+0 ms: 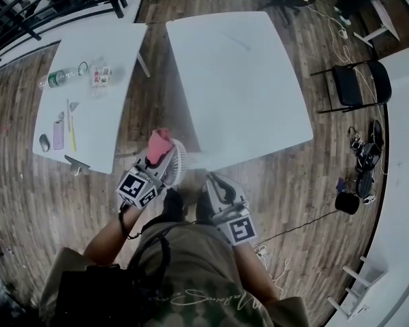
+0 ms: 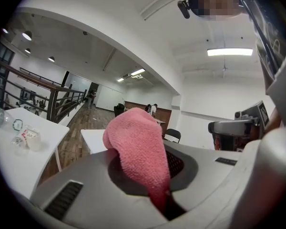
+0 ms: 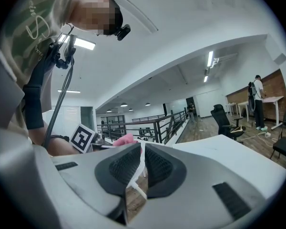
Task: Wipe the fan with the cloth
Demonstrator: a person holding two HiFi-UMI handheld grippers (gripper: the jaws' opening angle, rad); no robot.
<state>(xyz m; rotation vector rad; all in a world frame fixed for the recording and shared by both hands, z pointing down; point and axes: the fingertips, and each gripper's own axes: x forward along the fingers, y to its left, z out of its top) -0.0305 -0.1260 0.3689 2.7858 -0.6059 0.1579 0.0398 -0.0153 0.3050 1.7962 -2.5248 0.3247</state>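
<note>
By the near edge of the white square surface (image 1: 238, 80) | my left claw (image 1: 153, 161) clenched a pink terry cloth (image 1: 159, 142), just beside the round white fan (image 1: 180, 162) | my right claw (image 1: 210, 178) gripped the fan's thin rim.

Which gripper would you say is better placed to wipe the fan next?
Left. The left gripper is shut on the pink cloth, right beside the white fan. The right gripper carries no cloth and seems to pinch the fan's thin white edge, steadying it.
</note>
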